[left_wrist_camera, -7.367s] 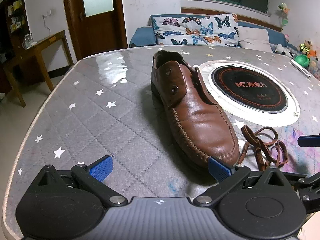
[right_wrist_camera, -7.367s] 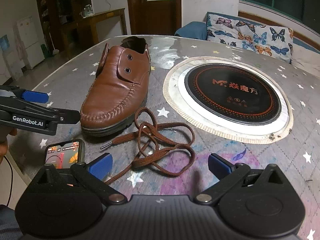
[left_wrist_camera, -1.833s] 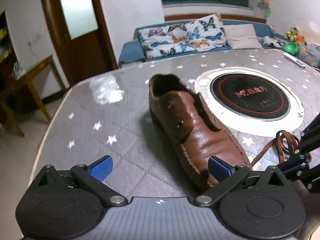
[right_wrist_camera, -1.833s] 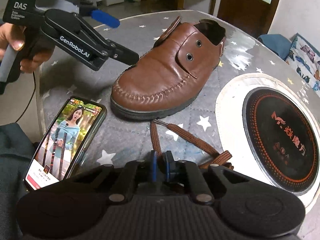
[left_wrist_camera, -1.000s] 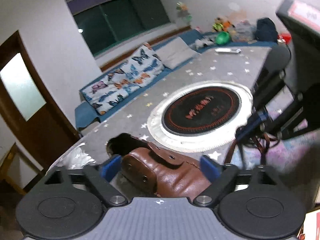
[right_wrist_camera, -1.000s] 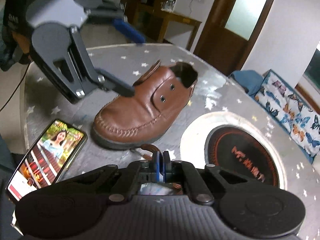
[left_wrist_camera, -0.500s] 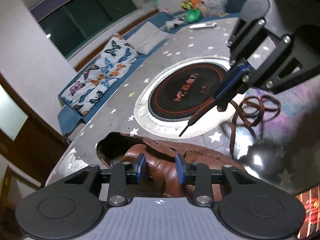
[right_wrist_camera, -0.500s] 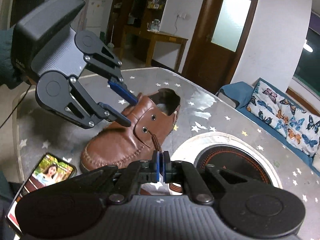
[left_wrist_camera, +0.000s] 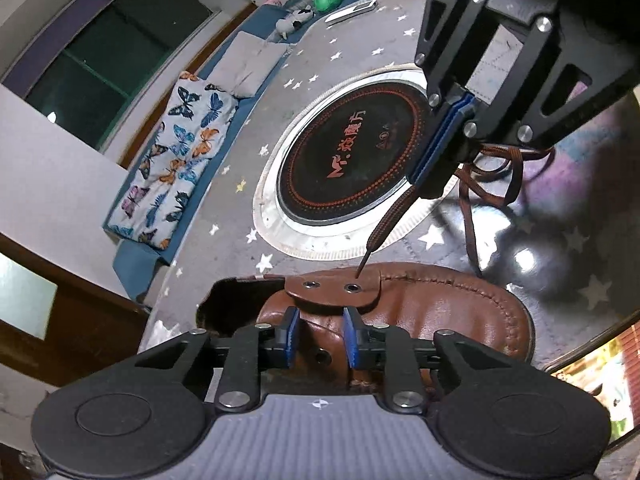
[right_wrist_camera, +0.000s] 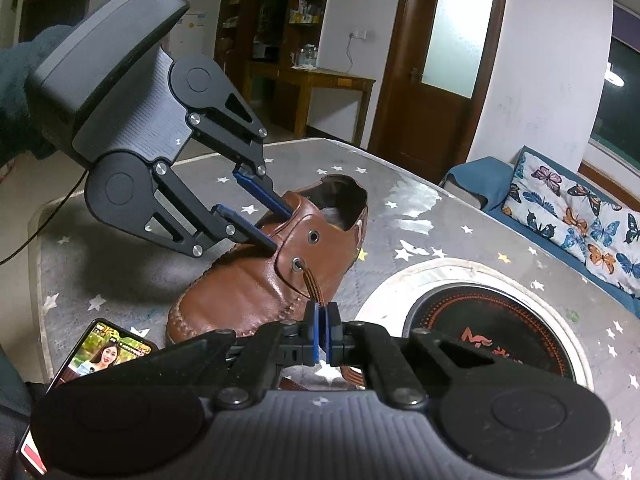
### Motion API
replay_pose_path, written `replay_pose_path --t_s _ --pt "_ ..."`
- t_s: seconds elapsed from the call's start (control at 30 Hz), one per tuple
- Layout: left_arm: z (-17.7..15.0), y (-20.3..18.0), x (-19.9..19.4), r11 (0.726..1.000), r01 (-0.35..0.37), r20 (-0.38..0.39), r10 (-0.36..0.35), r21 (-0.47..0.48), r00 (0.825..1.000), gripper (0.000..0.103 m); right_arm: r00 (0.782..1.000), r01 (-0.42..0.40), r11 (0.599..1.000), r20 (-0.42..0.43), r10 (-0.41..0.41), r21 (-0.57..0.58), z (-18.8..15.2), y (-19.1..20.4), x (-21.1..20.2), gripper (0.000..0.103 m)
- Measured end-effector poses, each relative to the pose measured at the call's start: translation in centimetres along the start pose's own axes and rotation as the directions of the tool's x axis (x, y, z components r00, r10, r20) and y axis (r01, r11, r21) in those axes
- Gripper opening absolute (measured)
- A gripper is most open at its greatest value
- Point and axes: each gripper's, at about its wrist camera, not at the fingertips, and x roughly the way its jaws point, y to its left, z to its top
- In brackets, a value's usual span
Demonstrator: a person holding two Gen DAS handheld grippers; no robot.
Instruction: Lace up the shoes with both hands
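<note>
A brown leather shoe [left_wrist_camera: 440, 312] [right_wrist_camera: 240, 288] lies on the grey starred table, with its eyelet flap raised. My left gripper [left_wrist_camera: 322, 338] [right_wrist_camera: 282, 230] reaches in from the shoe's far side. Its jaws are narrowed on the leather just under that flap. My right gripper [right_wrist_camera: 322, 318] [left_wrist_camera: 424, 188] is shut on the brown lace [left_wrist_camera: 390, 220] [right_wrist_camera: 312, 284] a short way behind its tip. The tip sits at the mouth of the front eyelet [left_wrist_camera: 352, 288] [right_wrist_camera: 297, 264]. The remaining lace trails in loose loops [left_wrist_camera: 492, 184] on the table behind the right gripper.
A round black cooktop disc [left_wrist_camera: 352, 152] [right_wrist_camera: 500, 336] is set into the table beside the shoe. A lit phone [right_wrist_camera: 108, 356] lies near the toe at the table's edge. A butterfly-print sofa [left_wrist_camera: 180, 152] stands beyond the table. A person's dark sleeve [right_wrist_camera: 16, 92] holds the left gripper.
The left gripper's jaws have narrowed a little further on the shoe's leather. The right gripper has carried the lace tip down and in, from above the shoe to the front eyelet.
</note>
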Motion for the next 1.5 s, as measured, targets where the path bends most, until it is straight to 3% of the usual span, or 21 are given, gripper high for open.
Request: replay_pose_path --t_s 0.1,0.37,0.77,1.2,1.37,1.5 --pt "0.3 -0.2 0.4 1.000 -0.012 0.007 0.012 0.021 1.000 0.026 1.000 0.000 1.000 0.004 -0.001 0.008 0.0 -0.1 -0.1 0.002" --pt "0.2 1.0 1.2 0.998 0.056 0.012 -0.056 -0.034 0.998 0.019 1.000 -0.005 1.000 0.009 0.005 0.013 -0.1 0.0 0.1 0.002" --pt "0.8 0.8 1.4 0.994 0.105 0.042 -0.105 0.007 0.994 0.019 1.000 -0.022 0.999 0.007 0.021 0.025 -0.3 -0.6 0.6 0.002" --pt "1.3 0.3 2.2 0.996 0.081 0.041 -0.082 0.021 0.996 0.018 1.000 -0.016 1.000 -0.007 0.016 0.014 0.0 -1.0 2.3 0.002" --pt "1.2 -0.4 2.3 0.999 0.052 0.046 -0.052 0.010 0.998 0.005 1.000 -0.011 1.000 -0.012 0.011 0.015 0.0 -1.0 2.8 0.002" --pt "1.1 -1.1 2.1 0.999 0.005 0.045 -0.003 -0.032 0.999 0.004 1.000 -0.001 1.000 -0.015 0.001 0.012 0.0 -0.8 3.0 0.004"
